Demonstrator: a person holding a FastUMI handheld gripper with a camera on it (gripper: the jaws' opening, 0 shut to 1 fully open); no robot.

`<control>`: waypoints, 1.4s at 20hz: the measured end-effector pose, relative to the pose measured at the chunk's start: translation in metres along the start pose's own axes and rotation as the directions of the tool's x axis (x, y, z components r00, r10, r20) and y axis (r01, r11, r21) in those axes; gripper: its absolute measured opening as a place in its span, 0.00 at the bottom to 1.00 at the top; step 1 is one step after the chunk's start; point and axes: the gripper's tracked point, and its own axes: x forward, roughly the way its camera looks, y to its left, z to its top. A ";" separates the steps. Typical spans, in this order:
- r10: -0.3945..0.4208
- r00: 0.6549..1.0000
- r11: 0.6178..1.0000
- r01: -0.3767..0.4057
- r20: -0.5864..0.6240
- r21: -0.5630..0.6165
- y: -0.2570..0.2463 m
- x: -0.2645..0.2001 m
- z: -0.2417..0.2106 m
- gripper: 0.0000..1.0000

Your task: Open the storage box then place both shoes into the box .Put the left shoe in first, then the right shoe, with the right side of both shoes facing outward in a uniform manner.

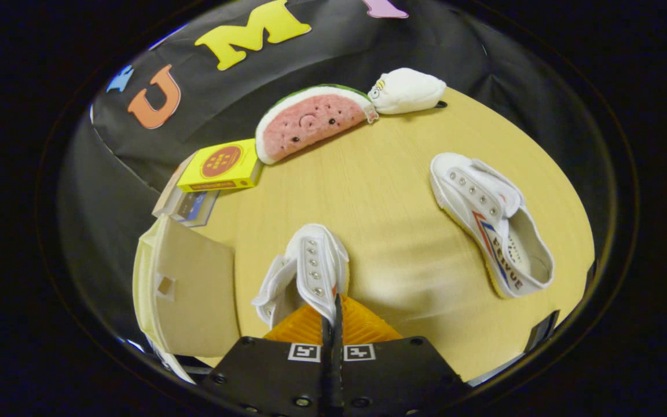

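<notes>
**First shoe pinched, box waiting alongside**

The gripper (332, 307) has its fingers pressed together on the eyelet edge of a white canvas lace-less shoe (310, 269), which hangs just ahead of them above the pale wooden table (385, 191). The second white canvas shoe with red-and-blue stripes (493, 223) lies well apart, beyond the fingers on the other side. The cream fabric storage box (186, 292) stands just beside them. Judged: the first shoe is being carried; next it must swing over to the box and be lowered in.

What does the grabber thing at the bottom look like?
The gripper has a flat black body with screws along it and two small square black-and-white marker tags side by side. Its two fingers are ribbed and wedge-shaped, pressed close together at a thin dark seam.
</notes>
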 end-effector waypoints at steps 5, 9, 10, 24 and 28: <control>0.092 0.994 0.992 -0.096 0.050 0.085 0.078 -0.053 -0.013 0.00; 0.136 0.982 0.986 -0.147 0.131 0.078 0.140 -0.095 -0.008 0.00; 0.146 0.978 0.984 -0.159 0.148 0.078 0.155 -0.100 -0.007 0.00; 0.182 0.973 0.972 -0.200 0.142 0.126 0.320 -0.030 -0.056 0.00; 0.161 0.969 0.971 -0.190 0.189 0.147 0.326 -0.008 -0.060 0.00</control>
